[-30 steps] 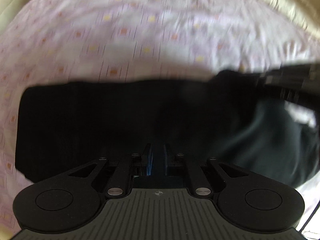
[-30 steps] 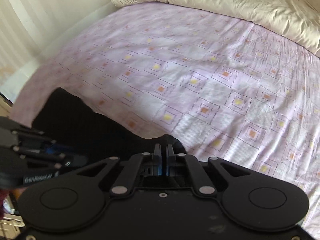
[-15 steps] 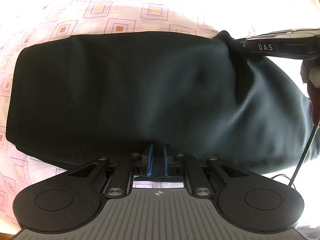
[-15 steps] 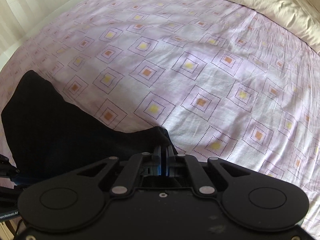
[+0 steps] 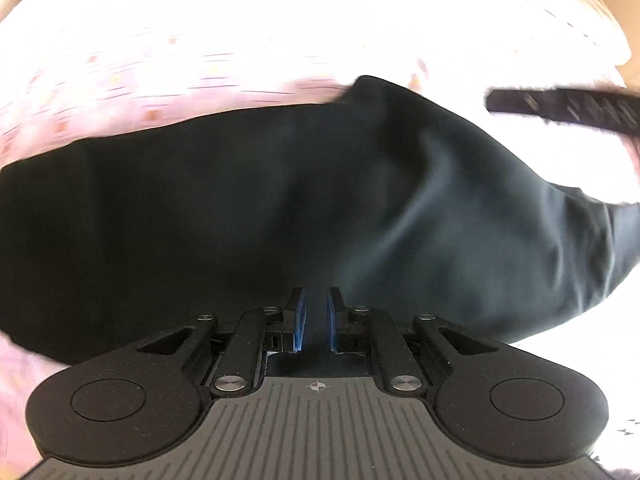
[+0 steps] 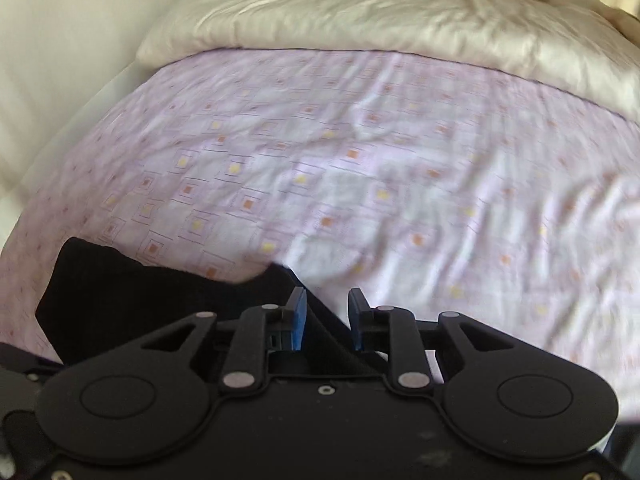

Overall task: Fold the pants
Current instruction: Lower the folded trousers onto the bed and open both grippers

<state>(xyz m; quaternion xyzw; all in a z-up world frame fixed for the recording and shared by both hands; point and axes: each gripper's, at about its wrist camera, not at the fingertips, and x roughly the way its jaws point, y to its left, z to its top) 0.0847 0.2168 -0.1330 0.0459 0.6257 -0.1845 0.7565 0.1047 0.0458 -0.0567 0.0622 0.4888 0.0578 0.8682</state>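
the folded black fabric pants (image 5: 248, 216) lie on the bed's pink square-patterned sheet (image 6: 360, 168). left tongs (image 5: 316, 318) stand narrowly parted, fabric between; right tongs (image 6: 327, 318) parted wider, gripping nothing.

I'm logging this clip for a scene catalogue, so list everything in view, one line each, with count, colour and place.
pants: one, black, lying bunched on the bed sheet, right in front of both grippers.
bed sheet: one, pale pink with small orange and yellow squares, covering the bed under the pants.
duvet: one, cream, heaped along the far end of the bed.
wall: cream, to the left of the bed.
left gripper: one, black with blue pads, jaws slightly apart over the pants.
right gripper: one, black with blue pads, jaws open, a pants edge between them; in the left wrist view it shows at right.
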